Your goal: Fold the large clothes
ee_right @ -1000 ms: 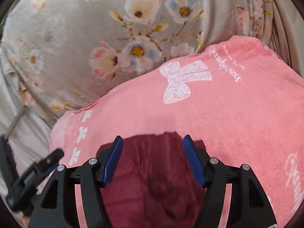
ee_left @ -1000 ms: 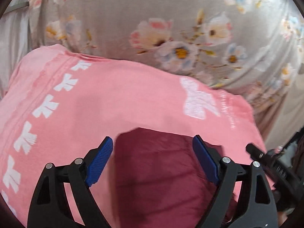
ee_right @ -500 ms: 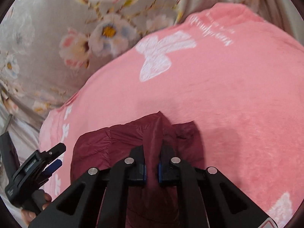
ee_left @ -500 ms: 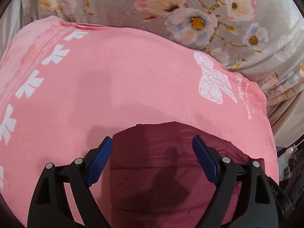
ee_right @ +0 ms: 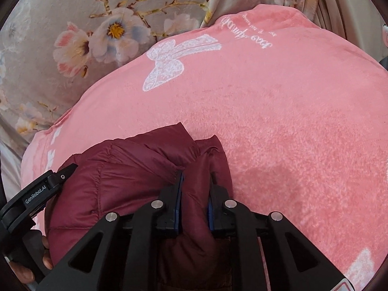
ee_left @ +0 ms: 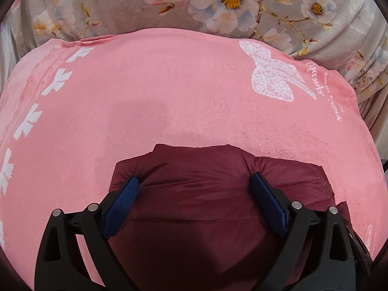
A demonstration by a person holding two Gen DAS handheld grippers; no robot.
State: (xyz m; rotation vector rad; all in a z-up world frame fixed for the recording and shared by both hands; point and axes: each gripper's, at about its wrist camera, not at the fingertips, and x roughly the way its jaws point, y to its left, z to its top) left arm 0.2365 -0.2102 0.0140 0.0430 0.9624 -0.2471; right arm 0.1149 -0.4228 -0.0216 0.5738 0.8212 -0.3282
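Observation:
A maroon puffer jacket lies bunched on a pink blanket. My left gripper straddles a broad bulge of the jacket. Its jaws stand wide and are opening, and the blue fingertips sink into the fabric at each side. In the right wrist view my right gripper pinches an upright fold of the jacket between its pads. Those jaws are opening slightly, but the fold stays squeezed. The left gripper's body shows at the left edge, held by a hand.
The pink blanket carries a white bow print and lettering. It spreads well past the jacket towards the far side and to the right. Behind it lies a grey floral sheet, which falls in folds at the right edge.
Both grippers have come down onto the jacket. The right one, open a second ago, has shut on a fold of it. The left jaws now press into the fabric.

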